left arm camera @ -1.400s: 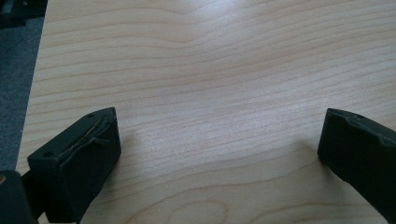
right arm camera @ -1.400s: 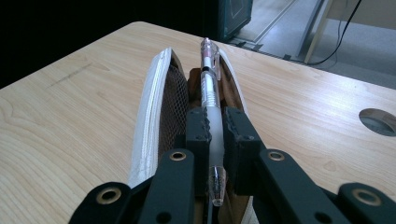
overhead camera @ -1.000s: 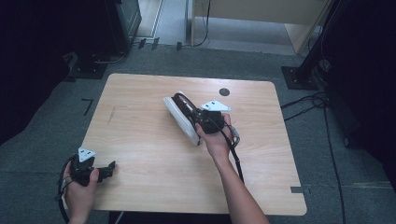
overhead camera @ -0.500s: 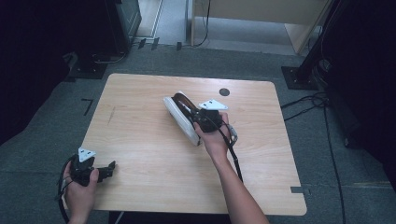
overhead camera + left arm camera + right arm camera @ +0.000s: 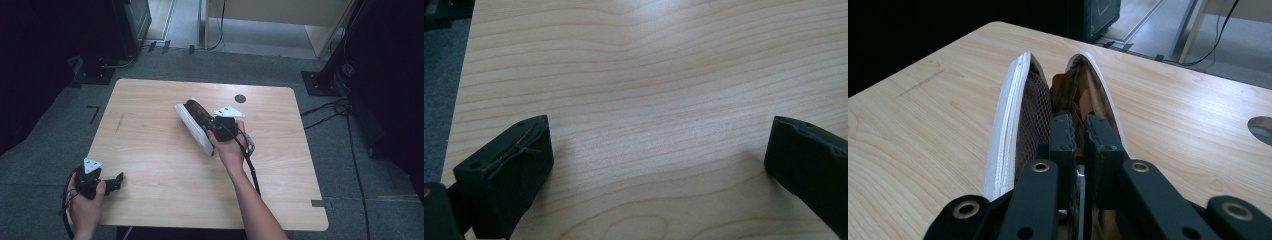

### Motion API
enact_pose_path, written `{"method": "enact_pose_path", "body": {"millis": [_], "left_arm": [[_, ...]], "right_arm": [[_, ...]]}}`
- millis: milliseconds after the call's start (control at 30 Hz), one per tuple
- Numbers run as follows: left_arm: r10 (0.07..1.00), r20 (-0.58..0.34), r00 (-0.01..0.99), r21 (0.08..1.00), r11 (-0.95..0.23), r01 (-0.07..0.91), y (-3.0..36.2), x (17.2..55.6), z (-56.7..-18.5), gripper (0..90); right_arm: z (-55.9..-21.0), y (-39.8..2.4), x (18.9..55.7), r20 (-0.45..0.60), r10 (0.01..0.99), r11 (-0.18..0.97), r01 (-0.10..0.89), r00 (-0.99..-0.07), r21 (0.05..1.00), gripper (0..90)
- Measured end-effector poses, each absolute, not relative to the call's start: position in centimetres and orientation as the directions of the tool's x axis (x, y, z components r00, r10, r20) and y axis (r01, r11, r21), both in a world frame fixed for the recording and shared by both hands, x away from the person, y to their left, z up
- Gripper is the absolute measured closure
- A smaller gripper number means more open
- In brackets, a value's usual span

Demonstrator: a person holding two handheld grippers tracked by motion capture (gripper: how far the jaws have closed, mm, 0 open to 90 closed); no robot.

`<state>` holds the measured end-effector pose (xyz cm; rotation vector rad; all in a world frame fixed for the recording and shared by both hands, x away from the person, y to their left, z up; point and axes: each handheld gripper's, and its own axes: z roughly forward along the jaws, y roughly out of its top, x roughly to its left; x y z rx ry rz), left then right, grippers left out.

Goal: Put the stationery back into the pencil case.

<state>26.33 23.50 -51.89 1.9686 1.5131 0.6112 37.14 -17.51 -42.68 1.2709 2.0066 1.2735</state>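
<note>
Shoes point(image 5: 1048, 110), white-soled with brown mesh (sole-out), sit pinched by the right hand-held gripper point(image 5: 1079, 131); left hand-held gripper point(image 5: 659, 150) gapes.

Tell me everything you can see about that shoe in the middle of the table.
The shoe is brown with a thick white sole, and brown mesh shows on its side in the right gripper view. It looks like leather or a similar material. It lies tipped on its side near the middle of the wooden table, sole turned toward the table's left. The right gripper is shut on its upper edge, jaws close together on the brown material. Apart from the table, nothing else touches it.
</note>
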Motion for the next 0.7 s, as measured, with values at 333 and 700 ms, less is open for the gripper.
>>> {"method": "enact_pose_path", "body": {"millis": [333, 700], "left_arm": [[0.967, 0.011, 0.253, 0.684, -0.192, 0.704, 23.5, 26.3, -51.9, 0.0], [0.967, 0.011, 0.253, 0.684, -0.192, 0.703, 23.5, 26.3, -51.9, 0.0]], "right_arm": [[-42.5, -18.4, 36.2, 0.103, 0.870, 0.145, 0.450, -0.482, 0.881, 82.2], [-41.4, -20.4, 34.7, 0.096, 0.878, 0.126, 0.421, -0.468, 0.898, 75.6]]}}
